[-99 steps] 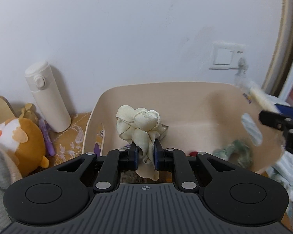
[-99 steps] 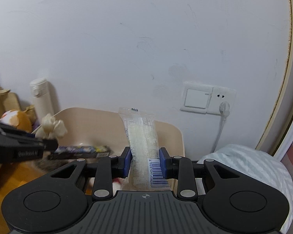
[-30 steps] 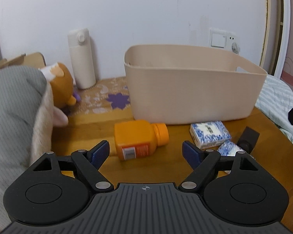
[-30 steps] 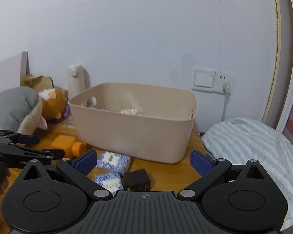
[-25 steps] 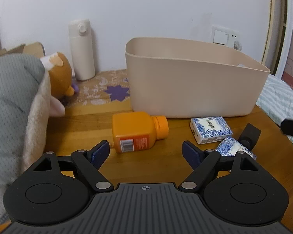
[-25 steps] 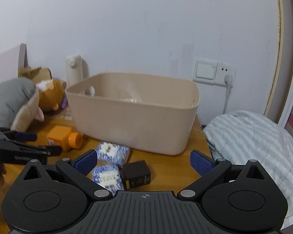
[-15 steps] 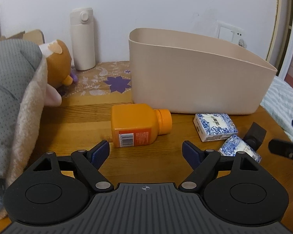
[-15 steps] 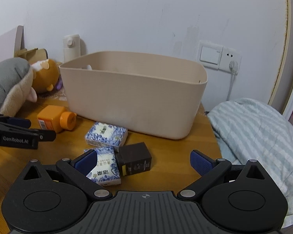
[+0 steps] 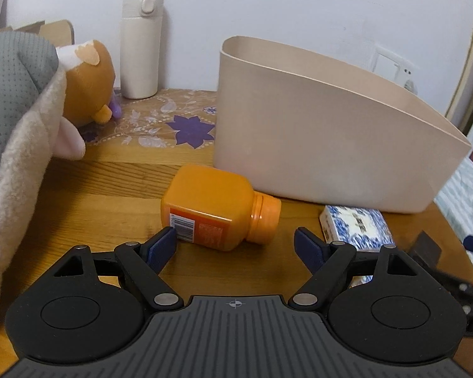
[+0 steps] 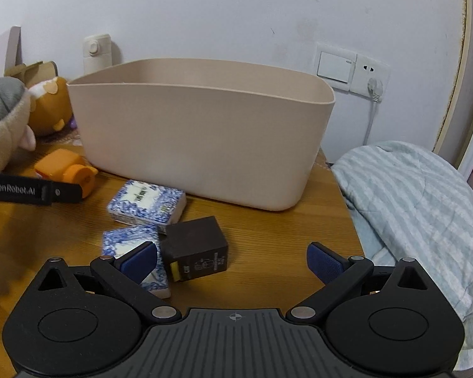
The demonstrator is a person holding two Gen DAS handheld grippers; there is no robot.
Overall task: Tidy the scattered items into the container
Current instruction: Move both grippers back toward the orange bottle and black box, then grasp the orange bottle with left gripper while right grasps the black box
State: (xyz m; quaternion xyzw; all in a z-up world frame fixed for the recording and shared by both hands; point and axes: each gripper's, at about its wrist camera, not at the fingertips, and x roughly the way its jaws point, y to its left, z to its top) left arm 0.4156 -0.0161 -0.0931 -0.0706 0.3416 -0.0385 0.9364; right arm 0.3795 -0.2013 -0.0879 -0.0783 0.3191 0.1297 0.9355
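A beige tub [image 9: 324, 145] [image 10: 201, 132] stands at the back of the wooden table [image 9: 104, 195] [image 10: 268, 236]. An orange bottle [image 9: 217, 211] [image 10: 66, 167] lies on its side in front of the tub. My left gripper [image 9: 235, 245] is open just short of the bottle, nothing pressed between its pads. Two blue-and-white tissue packs [image 10: 146, 201] [image 10: 135, 252] and a dark brown box [image 10: 195, 249] lie close together. My right gripper [image 10: 233, 261] stands open over the box and the nearer pack, holding nothing. In the left wrist view one tissue pack [image 9: 354, 226] shows to the right.
Grey and orange plush toys [image 9: 22, 100] [image 10: 49, 110] crowd the table's left side. A white flask [image 9: 140, 44] stands by the wall. A striped blanket [image 10: 419, 208] lies past the table's right edge. A wall socket [image 10: 353, 72] has a plug in it.
Both grippers let go of the cloth and the plastic packet over the tub, drew back and opened wide. Over the last second both sank closer to the items on the table.
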